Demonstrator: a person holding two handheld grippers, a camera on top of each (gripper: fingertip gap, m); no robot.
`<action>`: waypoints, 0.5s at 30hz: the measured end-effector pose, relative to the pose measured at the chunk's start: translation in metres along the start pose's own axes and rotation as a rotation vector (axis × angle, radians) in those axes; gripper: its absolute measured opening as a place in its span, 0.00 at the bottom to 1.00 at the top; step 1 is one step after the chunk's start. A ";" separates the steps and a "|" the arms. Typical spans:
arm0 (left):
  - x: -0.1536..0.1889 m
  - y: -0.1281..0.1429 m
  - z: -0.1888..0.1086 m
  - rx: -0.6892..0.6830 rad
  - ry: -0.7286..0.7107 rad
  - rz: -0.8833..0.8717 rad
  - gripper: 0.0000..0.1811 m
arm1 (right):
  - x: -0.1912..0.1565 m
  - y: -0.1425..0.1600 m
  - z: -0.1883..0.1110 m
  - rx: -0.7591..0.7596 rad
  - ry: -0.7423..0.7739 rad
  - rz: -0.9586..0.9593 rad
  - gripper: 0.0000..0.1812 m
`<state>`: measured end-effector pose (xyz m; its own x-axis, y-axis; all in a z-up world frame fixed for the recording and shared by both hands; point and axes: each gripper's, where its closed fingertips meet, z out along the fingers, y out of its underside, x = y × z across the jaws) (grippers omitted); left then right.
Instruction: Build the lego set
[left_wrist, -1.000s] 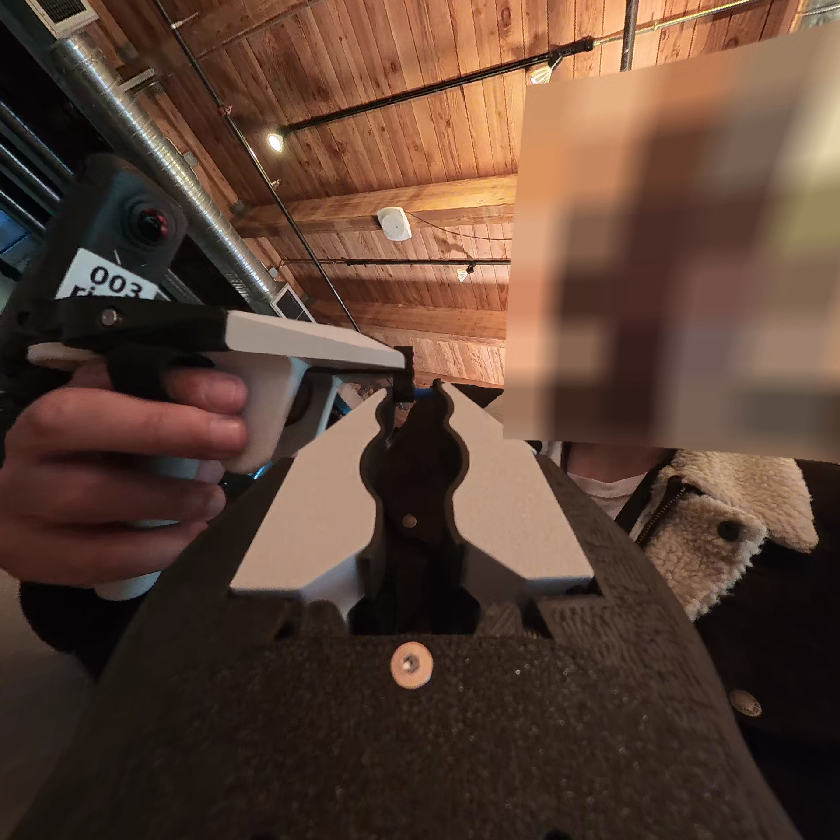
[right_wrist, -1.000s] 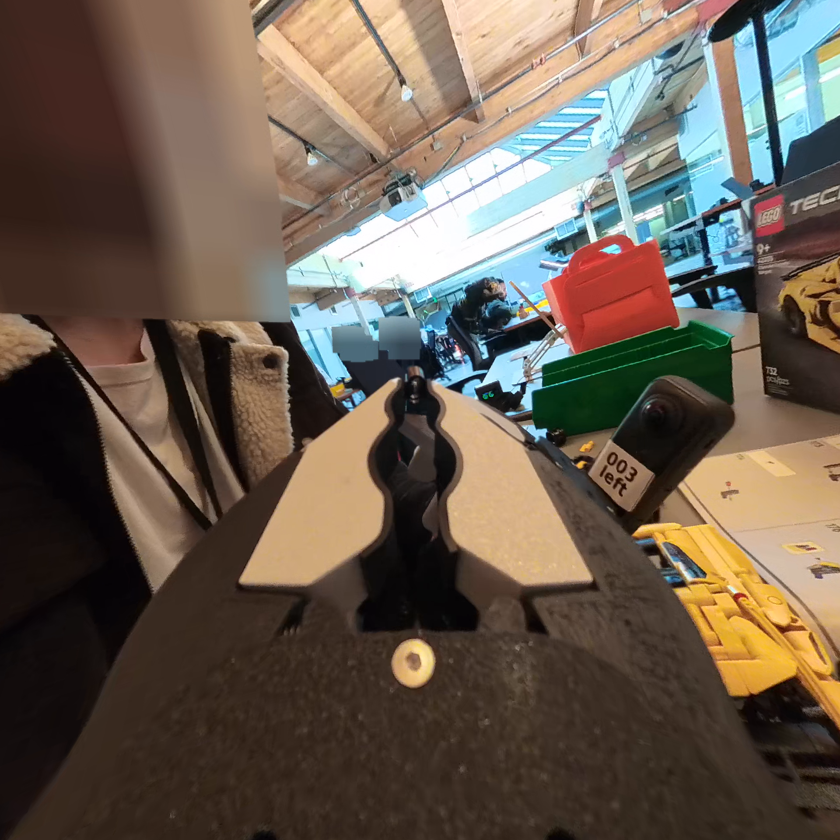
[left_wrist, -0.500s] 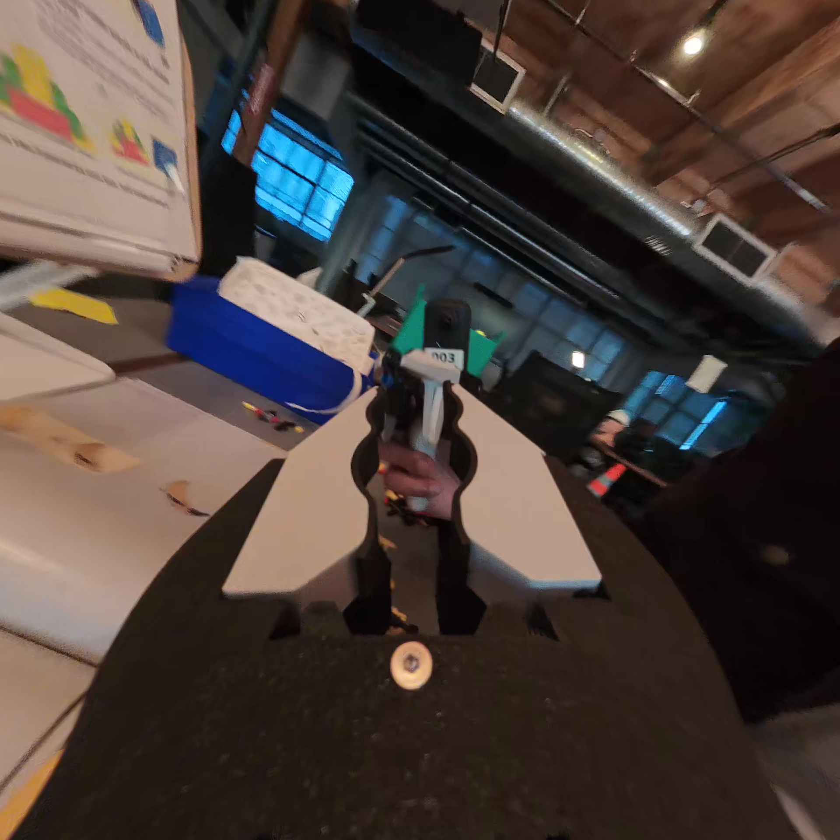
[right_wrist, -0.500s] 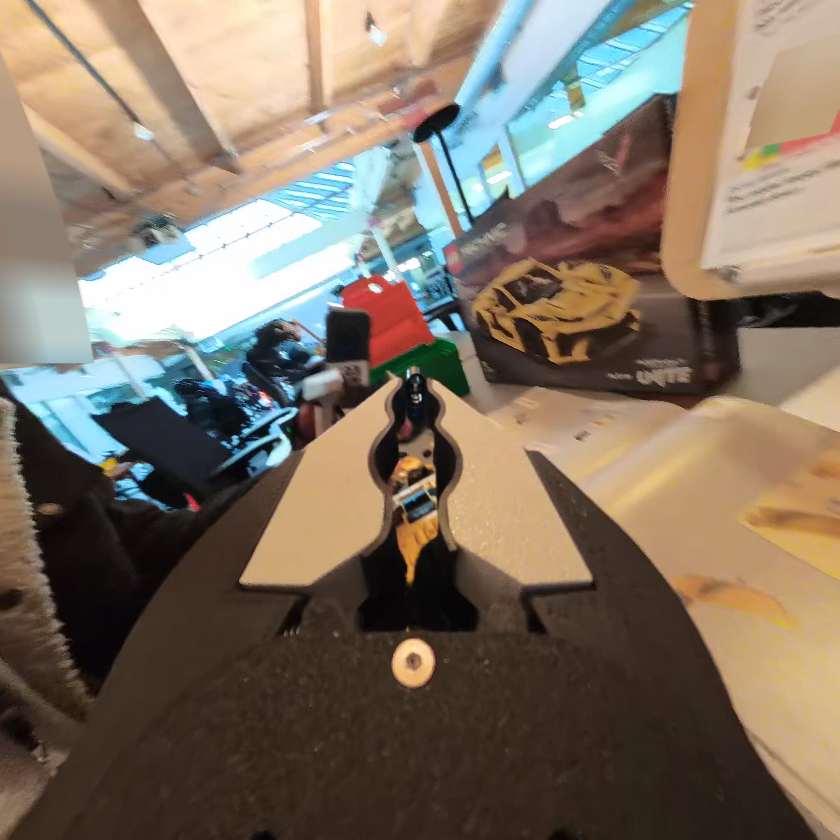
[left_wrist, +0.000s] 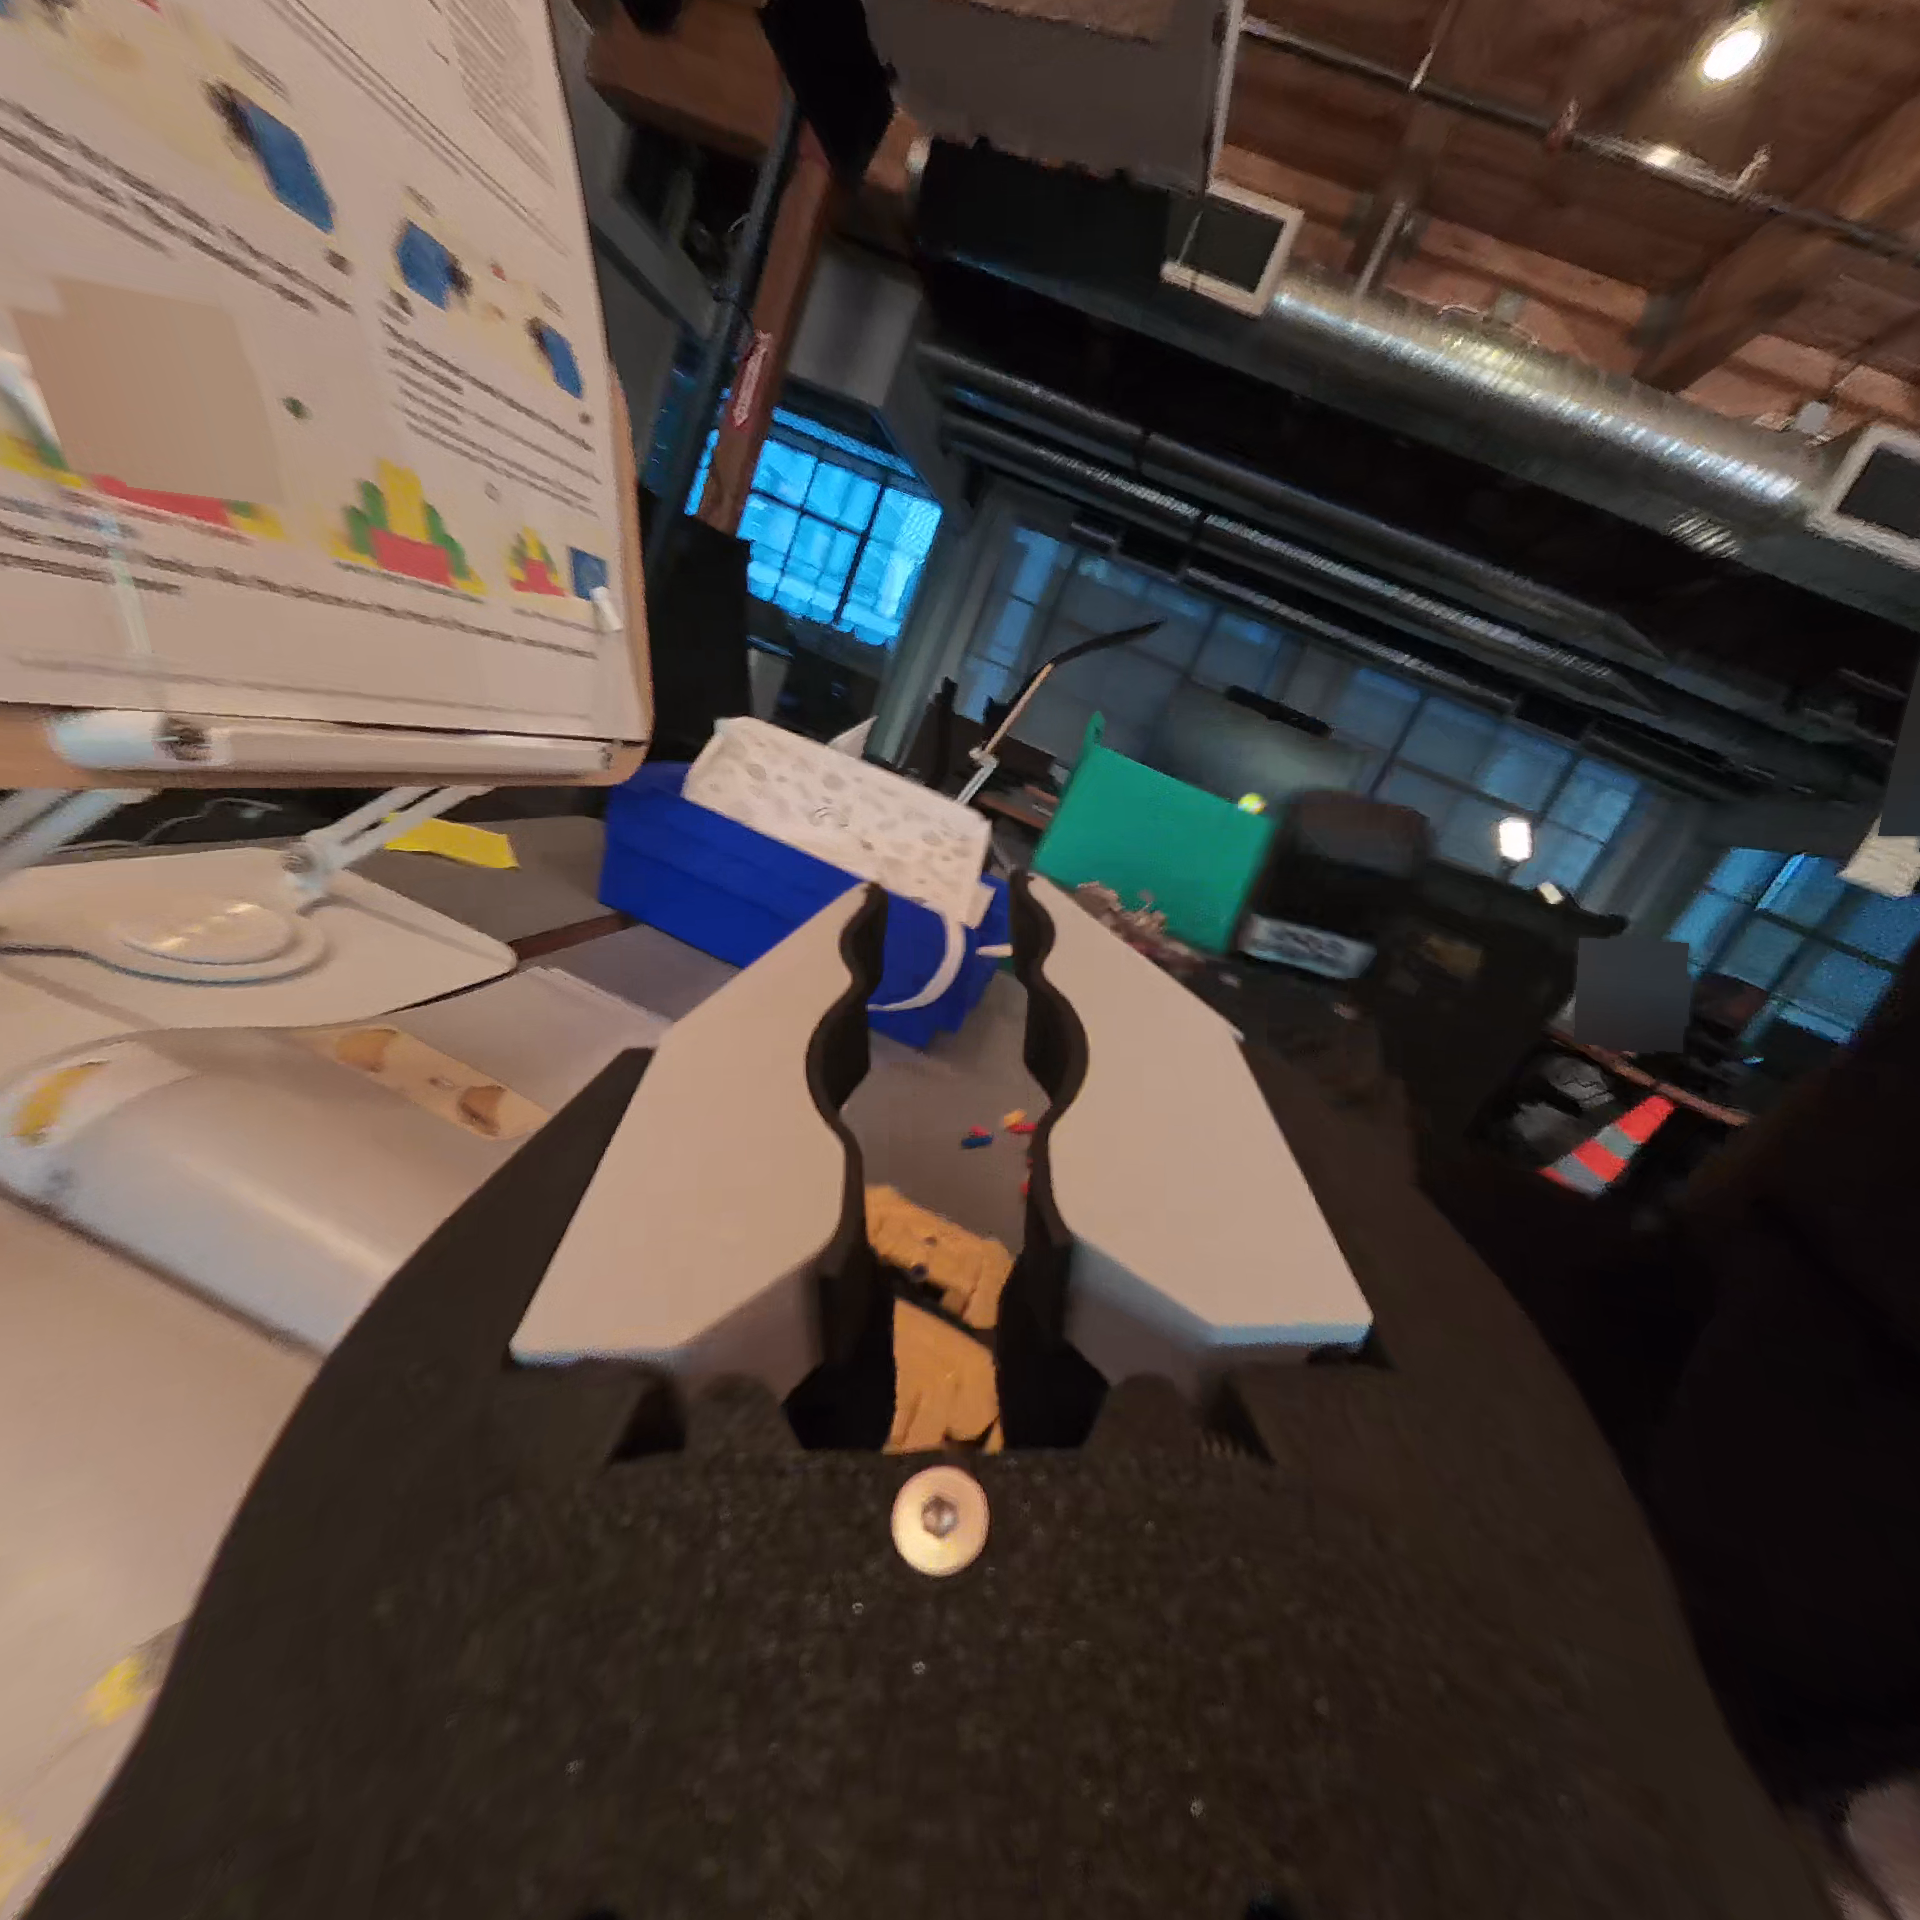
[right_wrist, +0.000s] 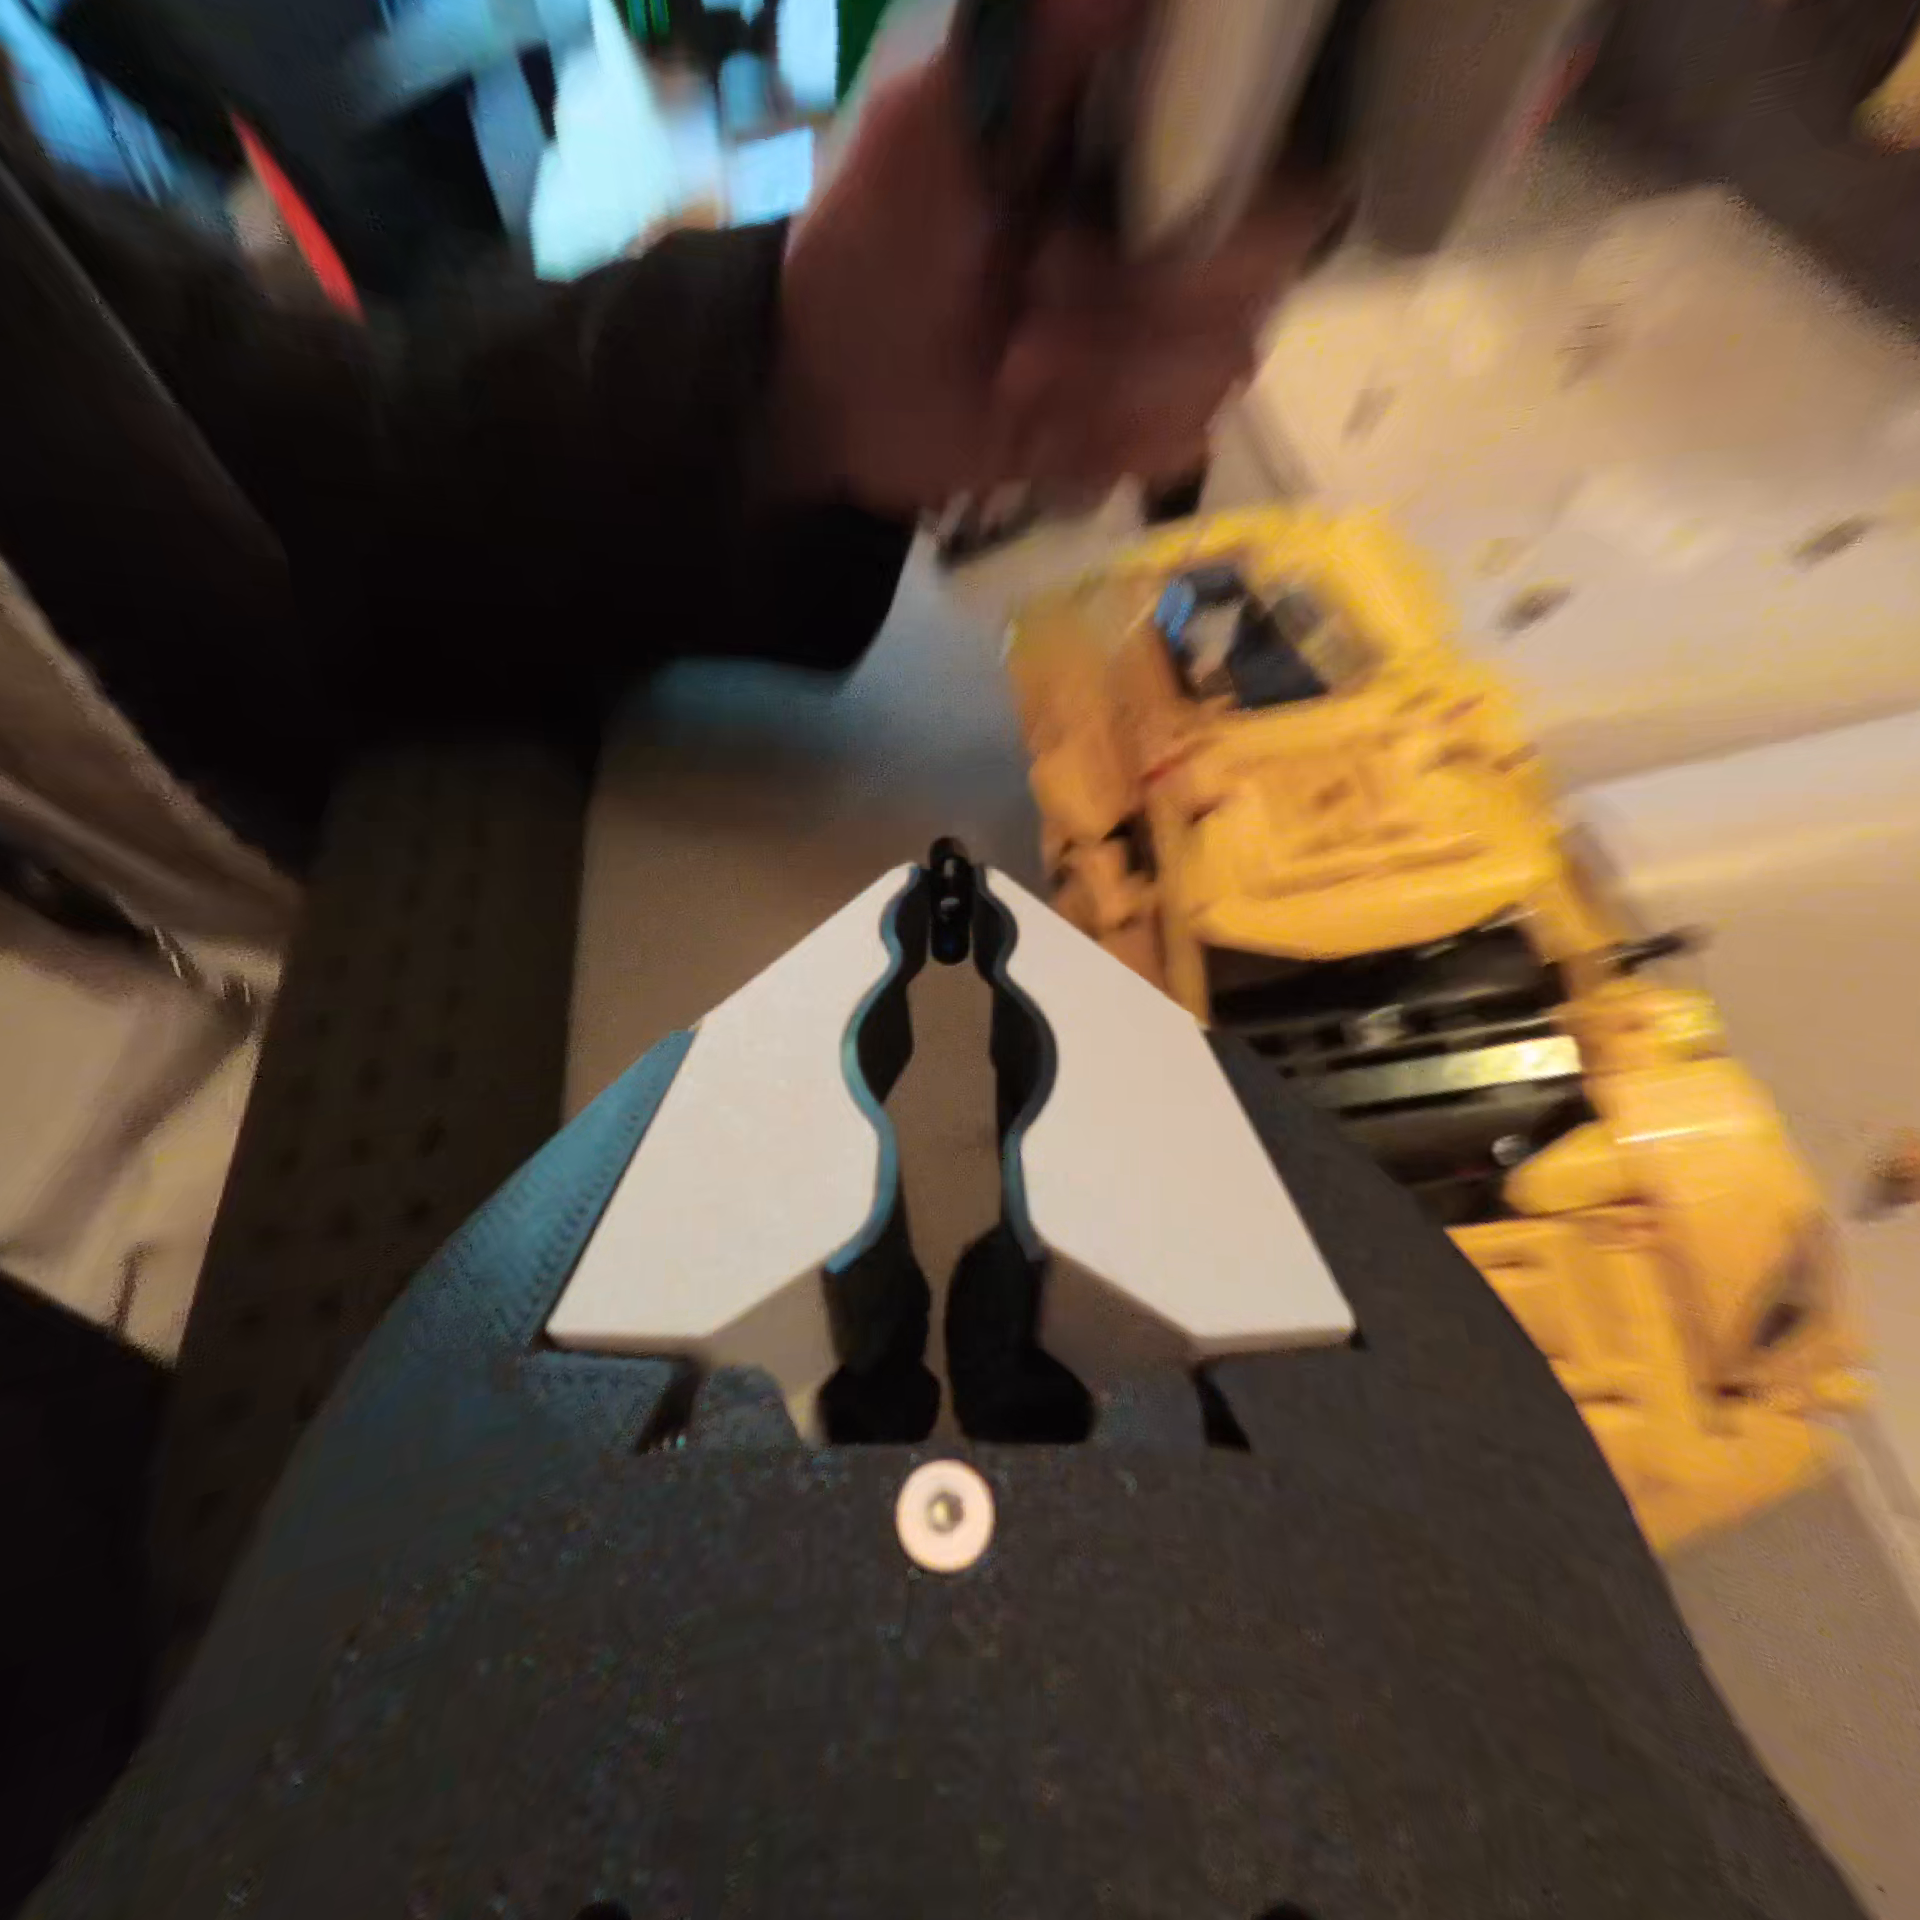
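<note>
In the left wrist view my left gripper (left_wrist: 945, 904) is open and empty, pointing over the table. Part of the yellow lego car (left_wrist: 935, 1309) shows low between its fingers. In the right wrist view, which is motion-blurred, my right gripper (right_wrist: 948, 883) is shut on a small black lego piece (right_wrist: 948, 914) at its tips. The yellow lego car (right_wrist: 1403, 935), with a dark open middle, lies on the table just right of these tips. A hand (right_wrist: 1039, 312) in a dark sleeve is above the car.
A tilted poster board (left_wrist: 291, 364) on a white stand (left_wrist: 239, 935) is at the left. A blue bin (left_wrist: 748, 904) with a white foam block (left_wrist: 831, 810) and a green box (left_wrist: 1143, 862) are ahead. Small loose pieces (left_wrist: 992, 1127) lie on the table. Instruction sheets (right_wrist: 1558, 364) lie beyond the car. Left tips to right tips: about 15 centimeters.
Both grippers have swung from facing the person down toward the table. The left jaws have opened wider. The right gripper stays shut on the black piece and is now close beside the car.
</note>
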<state>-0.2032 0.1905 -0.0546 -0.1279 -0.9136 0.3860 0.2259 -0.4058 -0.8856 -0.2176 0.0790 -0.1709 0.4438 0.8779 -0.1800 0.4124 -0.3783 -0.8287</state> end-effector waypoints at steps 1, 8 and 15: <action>-0.006 0.001 -0.004 -0.024 -0.025 0.020 0.13 | -0.013 0.020 0.015 -0.105 -0.014 0.000 0.03; -0.020 -0.002 -0.012 -0.048 -0.109 0.087 0.13 | -0.051 0.061 0.051 -0.165 0.053 0.045 0.03; -0.060 -0.001 -0.036 -0.166 -0.352 0.265 0.11 | -0.057 0.078 0.043 -0.145 0.117 -0.074 0.03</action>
<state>-0.2307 0.2464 -0.0860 0.2547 -0.9502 0.1797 0.0452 -0.1740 -0.9837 -0.2453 0.0119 -0.2479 0.4939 0.8679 -0.0520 0.5539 -0.3602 -0.7506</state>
